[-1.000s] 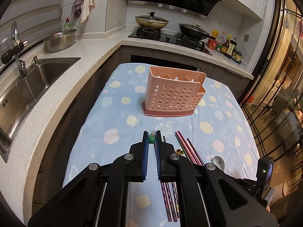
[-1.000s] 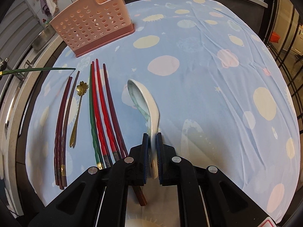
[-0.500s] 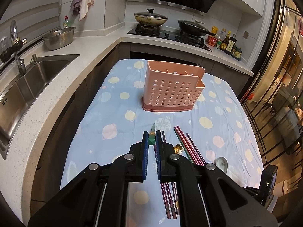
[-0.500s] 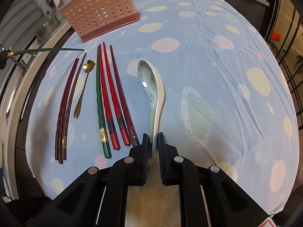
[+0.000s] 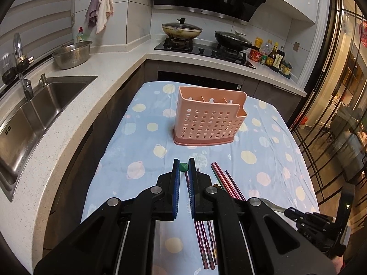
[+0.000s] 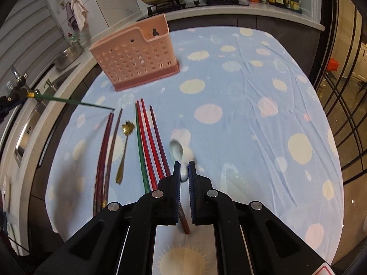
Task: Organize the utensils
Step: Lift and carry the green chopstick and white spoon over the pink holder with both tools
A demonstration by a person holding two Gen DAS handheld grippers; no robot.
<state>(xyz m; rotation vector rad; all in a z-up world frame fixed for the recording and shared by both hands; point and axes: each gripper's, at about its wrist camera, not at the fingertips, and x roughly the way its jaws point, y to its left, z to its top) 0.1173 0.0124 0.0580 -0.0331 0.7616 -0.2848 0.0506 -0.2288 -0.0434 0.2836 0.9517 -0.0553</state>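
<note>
A pink perforated utensil caddy [image 5: 209,115] stands upright on the far middle of the blue spotted tablecloth; it also shows in the right wrist view [image 6: 135,55]. My left gripper [image 5: 183,167] is shut on a green chopstick [image 5: 183,166], seen end-on; the right wrist view shows this chopstick [image 6: 68,102] held in the air at the left. My right gripper [image 6: 183,169] is shut on the handle of a white ceramic spoon [image 6: 176,150], lifted off the cloth. Red, green and dark chopsticks [image 6: 149,142] and a gold spoon [image 6: 125,146] lie on the cloth.
A steel sink [image 5: 29,112] and counter run along the left. A steel bowl [image 5: 72,53], a hob with two pans [image 5: 201,34] and sauce bottles [image 5: 275,57] stand behind. A glass partition [image 5: 339,114] is on the right. The tablecloth [image 6: 263,119] covers the table's right half.
My right gripper has lifted the white spoon off the cloth and pulled back, so the spoon points away. My left gripper has risen and drawn back a little with the green chopstick.
</note>
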